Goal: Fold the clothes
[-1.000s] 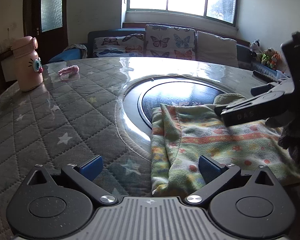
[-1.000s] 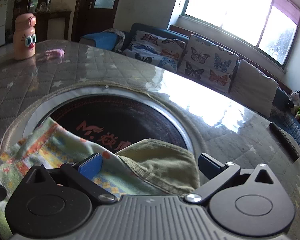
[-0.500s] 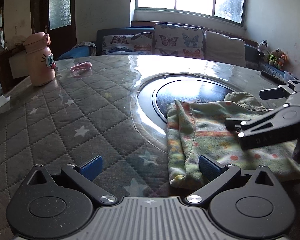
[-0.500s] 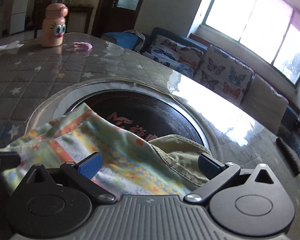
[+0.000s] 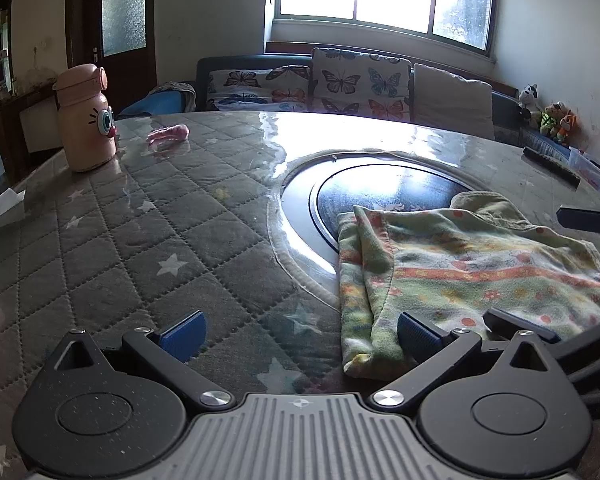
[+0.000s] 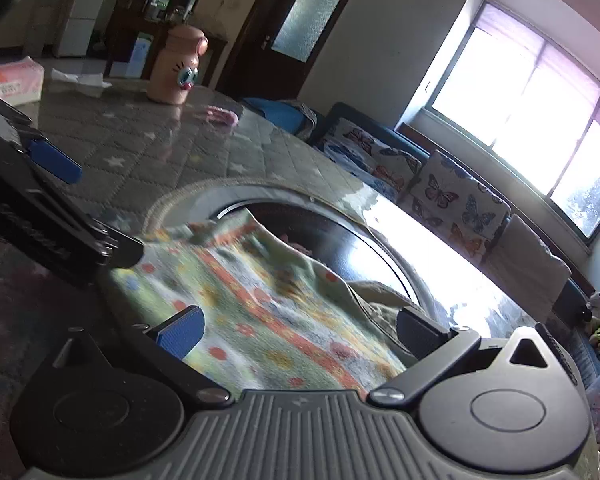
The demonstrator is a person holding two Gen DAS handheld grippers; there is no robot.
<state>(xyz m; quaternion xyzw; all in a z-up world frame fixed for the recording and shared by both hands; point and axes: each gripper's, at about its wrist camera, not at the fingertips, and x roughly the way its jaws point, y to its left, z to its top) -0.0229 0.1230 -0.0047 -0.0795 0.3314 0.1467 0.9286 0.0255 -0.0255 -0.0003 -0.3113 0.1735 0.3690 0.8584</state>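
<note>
Since a second ago, both grippers have been drawn back from the folded garment [image 5: 472, 268], and the right wrist camera has been tilted so that the table [image 5: 148, 240] now slants across its view. In the left wrist view, the left gripper [image 5: 300, 330] is seen low over the quilted, star-patterned table cover, its jaws spread wide with nothing between them; its right blue pad [image 5: 414, 334] sits just beside the near left corner of the garment, and contact cannot be judged. The garment, a green cloth with orange stripes and dots, is laid folded flat, partly over the dark round inset [image 5: 380, 196] at the table's centre and partly on the cover, with an olive lining showing at its far right edge. In the right wrist view, the right gripper [image 6: 300, 328] is held above the near edge of the garment [image 6: 268, 300], jaws likewise spread and gripping nothing. The left gripper's black body [image 6: 40, 208] is seen at the left of that view, next to the cloth's left edge. A pink cartoon bottle [image 5: 86, 118] stands at the far left of the table, with a small pink object [image 5: 168, 134] lying near it. A tissue pack [image 6: 12, 80] rests at the far left.
</note>
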